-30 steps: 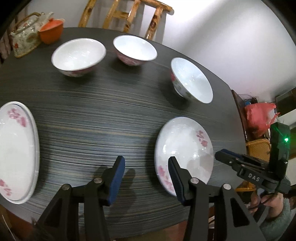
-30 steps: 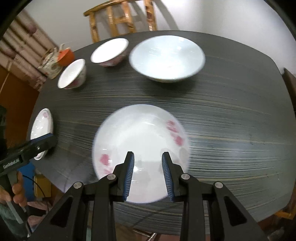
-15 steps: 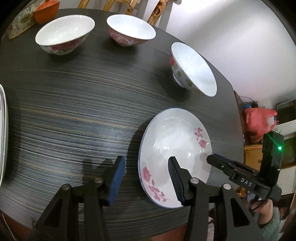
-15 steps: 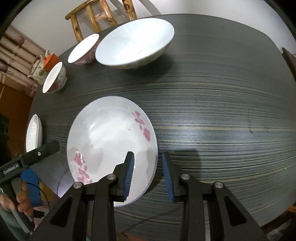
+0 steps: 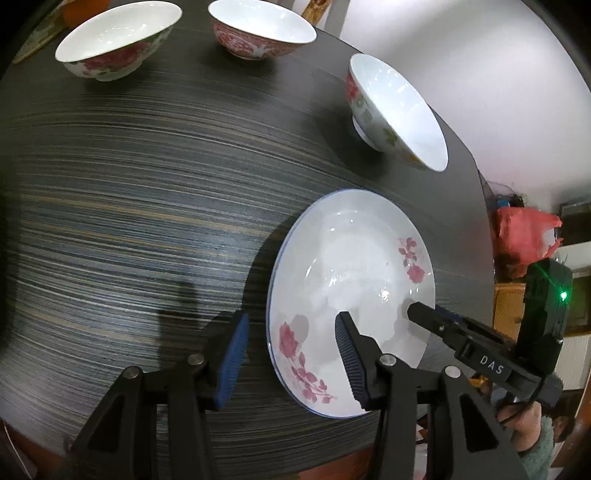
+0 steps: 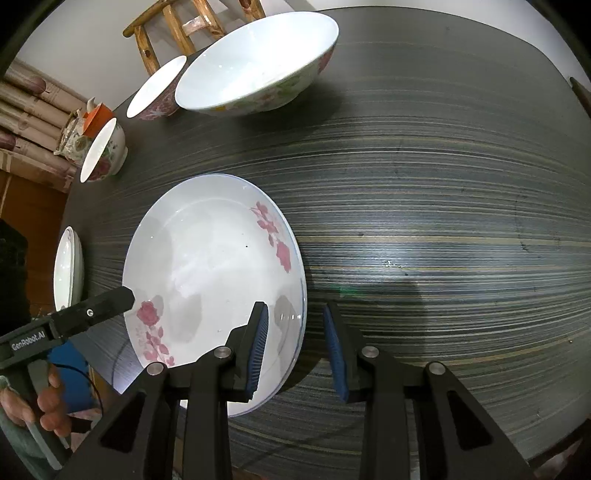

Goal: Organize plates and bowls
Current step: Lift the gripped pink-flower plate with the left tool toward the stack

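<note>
1. I saw the plate (image 5: 351,280) lying on the tabletop (image 5: 147,221) near its front edge, between my two tools.
2. My left tool (image 5: 291,347) straddled the plate's left rim; my right tool (image 6: 295,332) straddled its right rim.
3. Behind the plate stood the large bowl (image 6: 255,59), with two smaller bowls (image 5: 118,44) (image 5: 262,29) further left.
4. A second plate (image 6: 68,266) lay at the tabletop's far left edge.
5. A chair (image 6: 177,29) stood behind the tabletop.

The plate (image 5: 351,280) and bowls (image 5: 399,110) look like glossy glazed ceramic with pink flower prints. The table (image 5: 129,221) shows a dark, streaked wood-grain laminate with a dull sheen. The tongs (image 6: 295,339) are matt black plastic with ribbed blue pads (image 6: 258,343) and metal rivets.
</note>
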The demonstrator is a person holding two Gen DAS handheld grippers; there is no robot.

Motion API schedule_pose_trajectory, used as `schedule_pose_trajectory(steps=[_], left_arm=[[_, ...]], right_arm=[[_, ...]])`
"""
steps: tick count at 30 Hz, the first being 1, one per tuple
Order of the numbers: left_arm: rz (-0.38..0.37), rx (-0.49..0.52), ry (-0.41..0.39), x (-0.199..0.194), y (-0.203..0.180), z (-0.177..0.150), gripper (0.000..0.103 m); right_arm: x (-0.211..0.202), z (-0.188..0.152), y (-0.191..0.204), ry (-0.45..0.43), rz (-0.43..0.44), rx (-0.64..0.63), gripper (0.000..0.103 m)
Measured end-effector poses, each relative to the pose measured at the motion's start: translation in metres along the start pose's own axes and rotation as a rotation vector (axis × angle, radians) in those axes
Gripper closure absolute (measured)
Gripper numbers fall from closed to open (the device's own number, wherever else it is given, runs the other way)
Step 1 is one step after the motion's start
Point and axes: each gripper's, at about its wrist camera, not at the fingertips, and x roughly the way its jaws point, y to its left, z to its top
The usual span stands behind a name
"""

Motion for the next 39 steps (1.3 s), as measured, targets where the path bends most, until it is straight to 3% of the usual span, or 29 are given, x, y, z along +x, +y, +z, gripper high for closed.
schedule_pose_trajectory(steps=[3,7,13,26,39], left_arm=[[0.015,0.005,0.002,0.005,-0.003,0.000,0.054],[0.019,0.027,0.005,0.008,-0.005,0.000,0.079],[0.054,0.043,-0.010,0.008,0.002,0.000,0.096],[0.057,0.072,-0.044,-0.008,0.012,-0.004,0.096],[0.104,0.061,-0.102,-0.058,0.033,-0.004,0.095]], right_arm=[[0.002,-0.001,0.000,0.004,0.001,0.000,0.074],[0.004,-0.001,-0.001,0.003,-0.001,0.001,0.085],[0.003,0.000,0.005,-0.016,-0.017,0.001,0.090],[-0.007,0.001,0.019,-0.057,-0.046,-0.007,0.091],[-0.019,0.009,0.069,-0.089,-0.030,-0.059,0.091]])
